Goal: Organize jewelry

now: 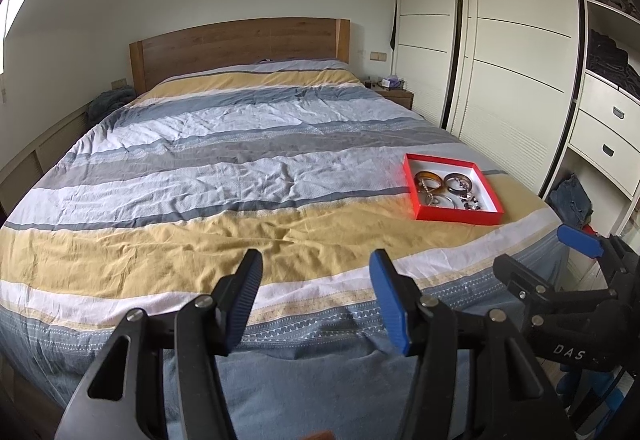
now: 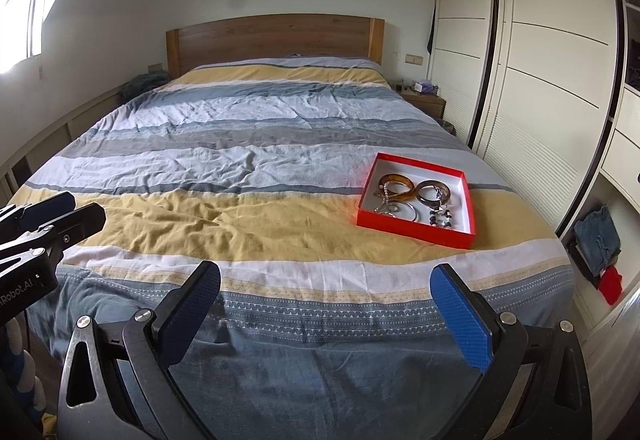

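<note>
A shallow red tray [image 1: 456, 217] [image 2: 412, 230] with a white inside lies on the striped bedspread [image 1: 224, 176] [image 2: 224, 168] near the bed's front right corner. In it lie two amber bangles [image 1: 429, 180] [image 2: 397, 185], a silver ring bangle [image 2: 408, 211], a chain and small beaded pieces [image 2: 441, 218]. My left gripper [image 1: 316, 272] is open and empty, hovering over the foot of the bed, left of the tray. My right gripper [image 2: 326, 282] is open and empty, in front of the tray. Each gripper shows at the edge of the other's view [image 1: 532, 260] [image 2: 70, 208].
A wooden headboard [image 1: 240, 40] stands at the far end. White sliding wardrobe doors [image 2: 540, 72] and open shelves with drawers [image 1: 608, 112] line the right side. A nightstand [image 1: 396, 94] sits by the headboard. Folded jeans [image 2: 598, 240] lie on a low shelf.
</note>
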Motion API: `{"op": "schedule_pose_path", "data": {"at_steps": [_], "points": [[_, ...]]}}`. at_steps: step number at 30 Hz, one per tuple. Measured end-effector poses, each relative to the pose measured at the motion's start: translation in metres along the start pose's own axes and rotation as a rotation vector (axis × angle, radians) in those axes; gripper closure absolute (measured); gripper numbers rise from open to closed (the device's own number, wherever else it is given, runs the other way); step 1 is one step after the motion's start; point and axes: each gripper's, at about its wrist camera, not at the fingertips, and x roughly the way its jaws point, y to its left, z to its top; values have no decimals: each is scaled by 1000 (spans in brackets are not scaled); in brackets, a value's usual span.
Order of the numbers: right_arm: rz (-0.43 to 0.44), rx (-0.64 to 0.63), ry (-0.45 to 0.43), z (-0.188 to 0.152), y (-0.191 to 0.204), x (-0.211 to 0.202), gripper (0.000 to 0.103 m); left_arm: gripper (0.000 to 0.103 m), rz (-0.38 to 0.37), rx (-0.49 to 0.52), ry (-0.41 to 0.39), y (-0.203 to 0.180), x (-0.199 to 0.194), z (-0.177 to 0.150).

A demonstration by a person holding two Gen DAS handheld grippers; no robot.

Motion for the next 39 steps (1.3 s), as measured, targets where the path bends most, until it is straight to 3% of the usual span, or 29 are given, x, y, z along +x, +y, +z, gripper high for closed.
{"op": "schedule_pose_path", "data": {"at_steps": [17,39], "points": [[-23,5,20,-4,-4,4,0,39,-1,1,16,-1,3,-3],[-30,26,14,-5,-6,7,0,37,3,-1,19,-1,6,-5]]}}
